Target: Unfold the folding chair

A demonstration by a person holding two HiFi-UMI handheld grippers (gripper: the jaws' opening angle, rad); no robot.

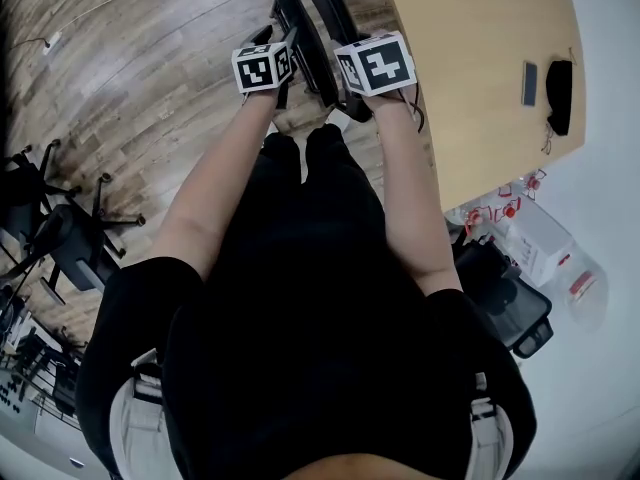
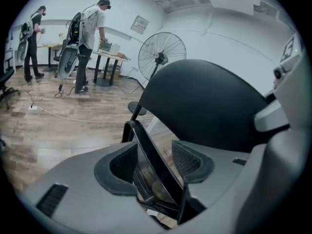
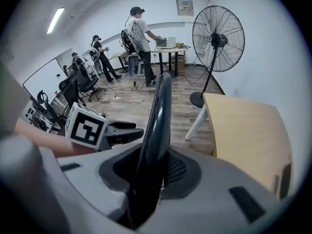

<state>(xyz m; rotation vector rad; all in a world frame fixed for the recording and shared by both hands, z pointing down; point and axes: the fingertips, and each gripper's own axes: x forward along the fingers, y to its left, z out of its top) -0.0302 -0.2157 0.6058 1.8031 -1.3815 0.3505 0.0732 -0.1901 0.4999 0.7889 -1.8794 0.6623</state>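
A black folding chair [image 1: 312,20] stands on the wooden floor just ahead of me, beside a table. In the head view both marker cubes, the left [image 1: 265,68] and the right [image 1: 375,65], sit side by side at the chair. My left gripper [image 2: 155,165] is open, with the thin edge of the chair's seat [image 2: 148,152] slanting through the gap and the curved backrest [image 2: 204,106] looming above to the right. My right gripper [image 3: 148,172] is shut on the backrest's edge [image 3: 158,121], which rises straight up between its pads. The left gripper's cube [image 3: 87,126] shows close on its left.
A light wooden table [image 1: 480,68] lies close on the right with two small dark items [image 1: 545,86] on it. A standing fan [image 3: 218,38] is beyond it. Office chairs [image 1: 60,238] stand at the left, boxes and a bag [image 1: 520,258] at the right. People [image 2: 90,33] work at far tables.
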